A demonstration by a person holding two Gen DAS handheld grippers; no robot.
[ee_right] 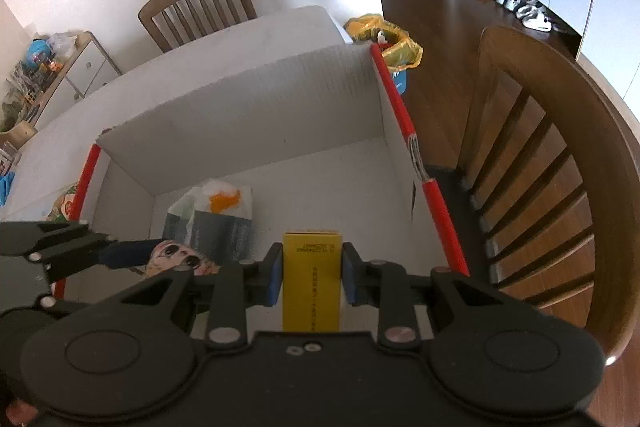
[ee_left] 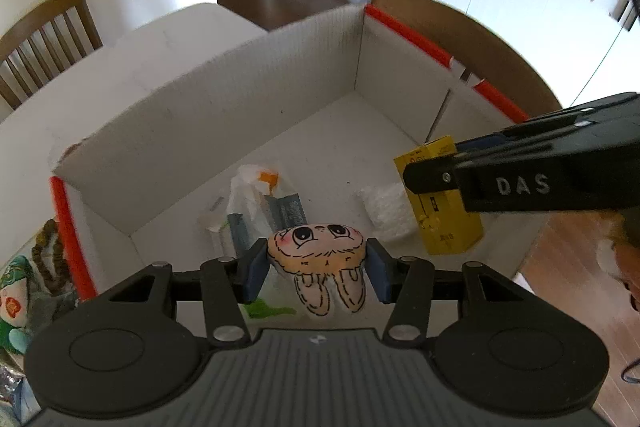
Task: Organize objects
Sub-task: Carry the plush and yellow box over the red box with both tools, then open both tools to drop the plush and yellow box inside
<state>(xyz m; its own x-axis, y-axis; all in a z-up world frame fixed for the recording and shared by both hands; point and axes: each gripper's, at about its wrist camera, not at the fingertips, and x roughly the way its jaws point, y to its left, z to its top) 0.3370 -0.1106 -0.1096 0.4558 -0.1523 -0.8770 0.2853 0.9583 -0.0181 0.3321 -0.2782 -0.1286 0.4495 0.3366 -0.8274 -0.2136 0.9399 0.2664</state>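
My left gripper point(ee_left: 316, 267) is shut on a small plush toy point(ee_left: 320, 261) with a drawn cartoon face and holds it over the near part of an open white cardboard box point(ee_left: 248, 95) with red edge strips. My right gripper point(ee_right: 310, 275) is shut on a yellow carton point(ee_right: 311, 287) and holds it above the box's right side. The carton also shows in the left wrist view point(ee_left: 444, 219), with the right gripper's fingers point(ee_left: 432, 179) on it. The toy shows in the right wrist view point(ee_right: 182, 257) at the left.
Inside the box lie a grey packet with white and orange plastic point(ee_left: 256, 203) and a clear plastic bag point(ee_left: 386, 211). A wooden chair point(ee_right: 560, 163) stands right of the box. Colourful packets point(ee_left: 28, 291) lie left of it on the white table point(ee_left: 80, 75).
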